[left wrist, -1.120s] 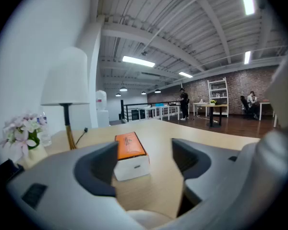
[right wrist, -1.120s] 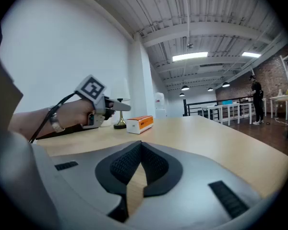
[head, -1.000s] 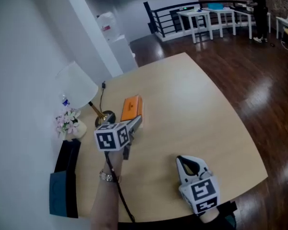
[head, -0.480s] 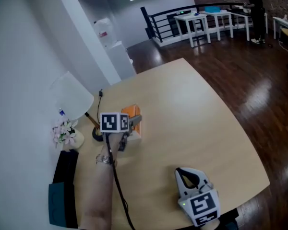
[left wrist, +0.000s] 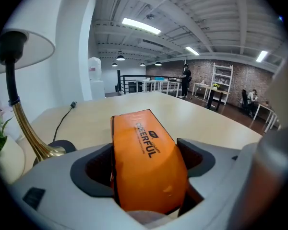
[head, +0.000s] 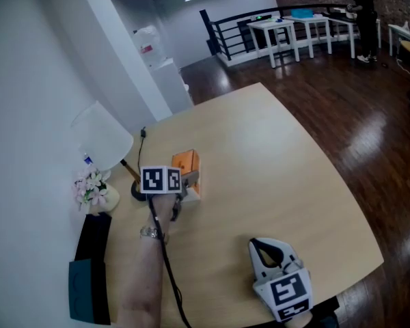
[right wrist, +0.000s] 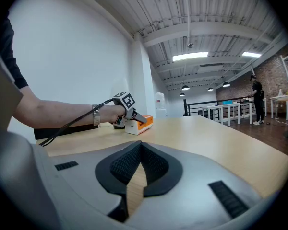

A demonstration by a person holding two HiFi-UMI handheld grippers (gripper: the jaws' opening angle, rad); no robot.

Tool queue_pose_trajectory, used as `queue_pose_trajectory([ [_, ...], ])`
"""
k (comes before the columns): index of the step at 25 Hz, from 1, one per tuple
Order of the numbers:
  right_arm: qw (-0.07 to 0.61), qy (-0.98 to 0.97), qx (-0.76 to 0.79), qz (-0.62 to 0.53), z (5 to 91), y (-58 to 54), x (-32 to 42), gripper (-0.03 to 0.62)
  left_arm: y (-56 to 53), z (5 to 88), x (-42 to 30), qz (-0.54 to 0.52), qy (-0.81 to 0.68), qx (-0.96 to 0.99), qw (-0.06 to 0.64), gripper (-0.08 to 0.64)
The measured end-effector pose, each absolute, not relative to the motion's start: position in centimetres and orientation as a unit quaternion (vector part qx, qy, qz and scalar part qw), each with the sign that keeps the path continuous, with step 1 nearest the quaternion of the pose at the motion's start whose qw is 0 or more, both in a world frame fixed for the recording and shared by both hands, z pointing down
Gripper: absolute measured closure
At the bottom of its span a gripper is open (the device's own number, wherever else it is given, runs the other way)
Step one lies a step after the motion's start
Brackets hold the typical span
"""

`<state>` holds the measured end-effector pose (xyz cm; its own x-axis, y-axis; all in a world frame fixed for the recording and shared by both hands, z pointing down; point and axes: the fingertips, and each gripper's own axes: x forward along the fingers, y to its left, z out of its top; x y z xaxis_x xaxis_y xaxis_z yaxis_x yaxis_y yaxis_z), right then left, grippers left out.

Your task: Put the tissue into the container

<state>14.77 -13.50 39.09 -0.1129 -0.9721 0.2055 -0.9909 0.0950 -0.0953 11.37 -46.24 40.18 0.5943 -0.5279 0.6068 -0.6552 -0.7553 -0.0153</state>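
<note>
An orange tissue pack (head: 186, 162) with a white lower part lies on the round wooden table (head: 273, 162), near the lamp. My left gripper (head: 190, 180) reaches over its near end. In the left gripper view the pack (left wrist: 146, 162) fills the space between the jaws, which are closing around it; a thin gap still shows at the right pad. My right gripper (head: 267, 251) rests by the table's front edge, shut and empty. From the right gripper view, the pack (right wrist: 141, 123) and the left gripper (right wrist: 134, 117) lie far across the table. I cannot tell which object is the container.
A white-shaded lamp (head: 101, 137) on a brass stem with a dark base (head: 134, 191) stands left of the pack, its cord (head: 142, 149) trailing back. A small flower vase (head: 93, 190) and dark boxes (head: 87, 279) sit at the left edge by the wall.
My left gripper has moved forward and down over the near end of the orange pack, and the head view has shifted slightly. The right gripper has stayed put.
</note>
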Motion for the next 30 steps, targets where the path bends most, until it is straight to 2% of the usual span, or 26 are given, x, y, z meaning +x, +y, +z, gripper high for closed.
queue_pose_trajectory([
  [10,0.041,-0.736,0.666,0.109,38.9,-13.4,14.8,0.592,-42.8,37.1,9.3,0.264,-0.315,0.907,0.093,0.143],
  [21,0.05,-0.726,0.677,0.113,39.5,-13.6,15.6,0.592,-33.9,33.7,-0.3,0.237,-0.351,0.905,0.029,0.143],
  [30,0.075,-0.771,0.619,0.128,40.4,-18.2,5.9,0.592,-33.3,34.2,-7.6,0.234,-0.37,0.898,0.05,0.143],
])
